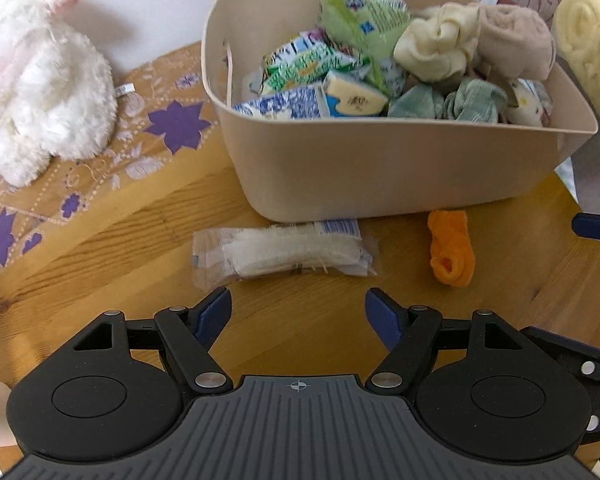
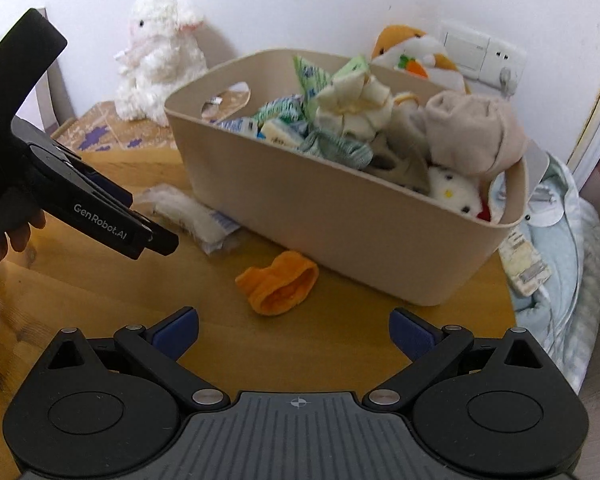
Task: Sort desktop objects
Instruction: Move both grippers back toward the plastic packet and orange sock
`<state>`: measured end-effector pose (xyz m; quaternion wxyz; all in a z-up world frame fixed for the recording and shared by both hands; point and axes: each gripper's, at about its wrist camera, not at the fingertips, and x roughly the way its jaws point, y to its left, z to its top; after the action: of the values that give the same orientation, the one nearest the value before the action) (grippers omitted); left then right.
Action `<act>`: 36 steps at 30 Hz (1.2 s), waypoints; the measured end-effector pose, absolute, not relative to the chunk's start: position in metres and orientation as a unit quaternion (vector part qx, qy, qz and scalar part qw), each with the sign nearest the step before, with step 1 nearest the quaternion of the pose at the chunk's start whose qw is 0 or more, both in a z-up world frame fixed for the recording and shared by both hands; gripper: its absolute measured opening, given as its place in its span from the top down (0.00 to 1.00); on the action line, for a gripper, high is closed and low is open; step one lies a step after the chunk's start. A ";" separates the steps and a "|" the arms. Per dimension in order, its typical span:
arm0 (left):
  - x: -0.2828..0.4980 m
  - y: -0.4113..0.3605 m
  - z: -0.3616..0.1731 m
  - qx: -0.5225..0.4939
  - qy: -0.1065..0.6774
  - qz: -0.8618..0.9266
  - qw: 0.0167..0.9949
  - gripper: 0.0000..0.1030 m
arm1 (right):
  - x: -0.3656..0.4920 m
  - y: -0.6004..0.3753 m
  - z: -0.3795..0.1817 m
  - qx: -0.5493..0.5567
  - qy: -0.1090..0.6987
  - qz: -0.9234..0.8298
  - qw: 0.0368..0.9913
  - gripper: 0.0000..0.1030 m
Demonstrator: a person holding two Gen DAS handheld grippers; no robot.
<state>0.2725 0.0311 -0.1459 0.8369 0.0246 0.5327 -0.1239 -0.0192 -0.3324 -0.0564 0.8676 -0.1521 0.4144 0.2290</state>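
Note:
A beige bin stands on the wooden table, filled with snack packets and rolled socks. A clear snack packet lies on the table in front of the bin. An orange sock lies beside it. My left gripper is open and empty, just short of the packet; it also shows in the right wrist view. My right gripper is open and empty, just short of the orange sock.
A white plush rabbit sits on a brown patterned box at the back left. An orange plush toy is behind the bin. A pale blue cloth and a yellow roll lie off the table's right edge.

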 end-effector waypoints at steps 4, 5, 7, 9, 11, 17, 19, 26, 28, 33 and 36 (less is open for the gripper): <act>0.277 0.033 -0.156 0.011 0.542 -0.125 0.831 0.27 | -0.013 -0.326 -0.066 -0.150 0.426 0.225 0.864 0.00; 0.279 0.033 -0.158 0.009 0.543 -0.125 0.830 0.27 | -0.012 -0.324 -0.069 -0.150 0.428 0.225 0.863 0.00; 0.281 0.033 -0.164 0.005 0.546 -0.125 0.828 0.27 | -0.009 -0.320 -0.072 -0.149 0.431 0.223 0.862 0.00; 0.284 0.033 -0.168 0.000 0.548 -0.124 0.827 0.27 | -0.006 -0.316 -0.076 -0.150 0.432 0.223 0.861 0.00; 0.288 0.034 -0.172 -0.009 0.551 -0.122 0.825 0.27 | -0.003 -0.312 -0.080 -0.153 0.433 0.222 0.860 0.00; 0.296 0.031 -0.179 -0.019 0.551 -0.117 0.826 0.25 | 0.006 -0.302 -0.091 -0.163 0.436 0.221 0.857 0.00; 0.297 0.029 -0.179 -0.013 0.548 -0.116 0.828 0.25 | 0.009 -0.300 -0.093 -0.162 0.436 0.220 0.857 0.00; 0.296 0.030 -0.179 -0.015 0.546 -0.121 0.829 0.25 | 0.020 -0.294 -0.096 -0.159 0.439 0.221 0.856 0.00; 0.296 0.031 -0.179 -0.016 0.546 -0.122 0.829 0.25 | 0.021 -0.293 -0.097 -0.159 0.439 0.223 0.856 0.00; 0.290 0.026 -0.173 0.031 0.528 -0.121 0.840 0.25 | 0.025 -0.295 -0.102 -0.154 0.445 0.224 0.853 0.00; 0.283 0.019 -0.171 0.096 0.510 -0.133 0.844 0.25 | 0.028 -0.299 -0.104 -0.146 0.450 0.224 0.852 0.00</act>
<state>0.2828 0.0192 -0.1708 0.8443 0.0963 0.5101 -0.1327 0.0277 -0.2990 -0.1043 0.8521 -0.1459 0.4500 0.2240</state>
